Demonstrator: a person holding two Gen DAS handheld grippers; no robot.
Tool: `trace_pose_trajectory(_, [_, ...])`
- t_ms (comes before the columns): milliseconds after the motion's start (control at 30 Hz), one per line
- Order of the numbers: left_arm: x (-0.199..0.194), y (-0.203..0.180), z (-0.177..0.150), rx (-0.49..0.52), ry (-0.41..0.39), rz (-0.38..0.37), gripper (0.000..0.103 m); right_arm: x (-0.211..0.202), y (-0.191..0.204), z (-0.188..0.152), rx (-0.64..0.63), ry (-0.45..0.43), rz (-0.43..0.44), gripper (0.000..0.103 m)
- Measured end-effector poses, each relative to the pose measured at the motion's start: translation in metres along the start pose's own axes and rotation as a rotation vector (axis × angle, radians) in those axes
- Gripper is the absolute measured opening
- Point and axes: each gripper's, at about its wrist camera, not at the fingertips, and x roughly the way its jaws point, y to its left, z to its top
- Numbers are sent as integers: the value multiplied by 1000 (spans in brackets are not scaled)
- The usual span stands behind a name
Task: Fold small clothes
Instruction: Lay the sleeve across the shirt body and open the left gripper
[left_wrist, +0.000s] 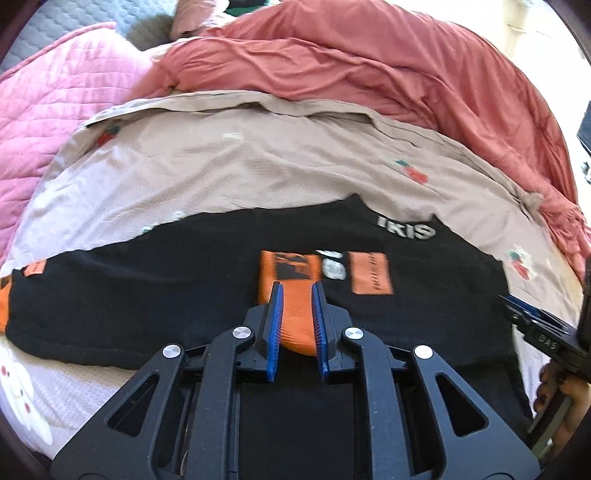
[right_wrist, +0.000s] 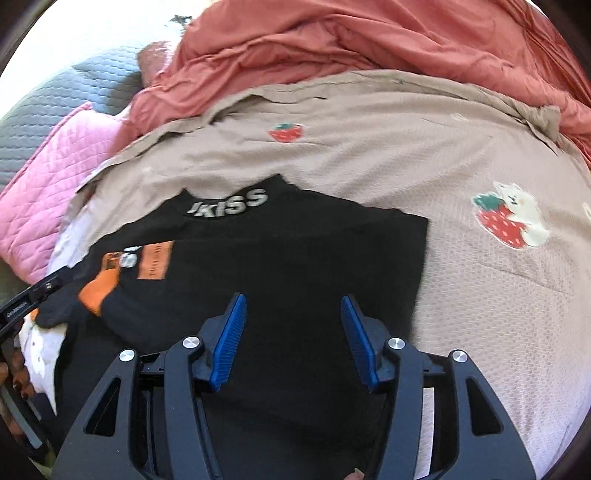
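Right now the black shirt (left_wrist: 147, 295) lies front side up on the beige strawberry sheet (left_wrist: 258, 166), near the edge closest to me, with its collar pointing away. The collar lettering (right_wrist: 229, 205) is white; from my right tool it reads "KISS" with the first letter unclear, and from my left tool it looks smeared. Orange patches (left_wrist: 371, 273) sit on the chest, too blurred to read. One sleeve is folded in over the body, its ribbed orange cuff (left_wrist: 297, 325) lying across the front.

My left gripper (left_wrist: 297, 286) is narrow, its blue pads closed against the two sides of that cuff. My right gripper (right_wrist: 293, 298) stands about half wide over the plain black part of the shirt, with nothing pinched between its pads.

The shirt's hem is hidden under both tools. Its far left sleeve runs out of view, only an orange scrap showing at the rim. My hand (left_wrist: 565, 406) on the right tool is cut off by the frame. Behind the sheet lie a rumpled red quilt (left_wrist: 369, 55) and a pink blanket (left_wrist: 55, 110).
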Motion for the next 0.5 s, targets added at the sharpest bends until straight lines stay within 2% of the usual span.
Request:
trace_pose_trajectory(100, [9,-10,-7,23,45,-24,20,-2,18,-9,-37,10,37,52])
trace_pose_trajectory(267, [32,-19,-23,58,128,-13,33,3,48,-21,-137,42,65,52])
trace_pose_trajectory(400, [45,-21,-32,87,166,20,36,14,55,-28,-180,75,23,52])
trace_pose_trajectory(500, [47,-20,-34,92,162,24,36,27,50,-33,-171,120,-19,52])
